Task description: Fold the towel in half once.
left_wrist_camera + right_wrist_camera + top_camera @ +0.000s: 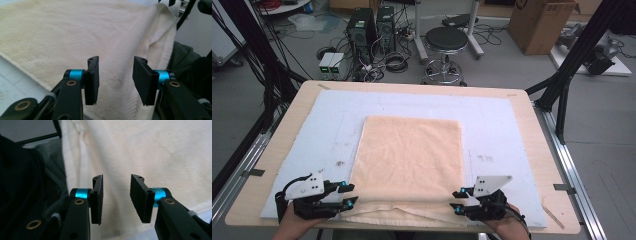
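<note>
On the table's [532, 150] pale blue mat [327, 125], a peach-coloured towel [409, 150] is lying spread flat, roughly in the middle, with its near edge folded over itself into a thicker band that is hanging slightly past the mat's front edge. At the near left corner of that towel, the left gripper [348, 194] is hovering, its jaws standing apart with nothing pinched between them; in the left gripper view the left gripper [115, 77] is showing a clear gap with only the towel's nap lying behind it. At the near right corner, the right gripper [458, 200] is sitting in the person's right hand [507, 227], and its jaws are likewise standing apart. The right gripper view is showing the right gripper [116, 196] looking along the towel [155, 155], with cloth beyond the pads rather than between them. Whether any pad is brushing the cloth is hard to say from these angles; it is looking as though neither is pressing on it. The left hand [294, 225] is coming in from the table's front edge. Beyond the table's far edge, a black stool [446, 42] is standing on the floor.
</note>
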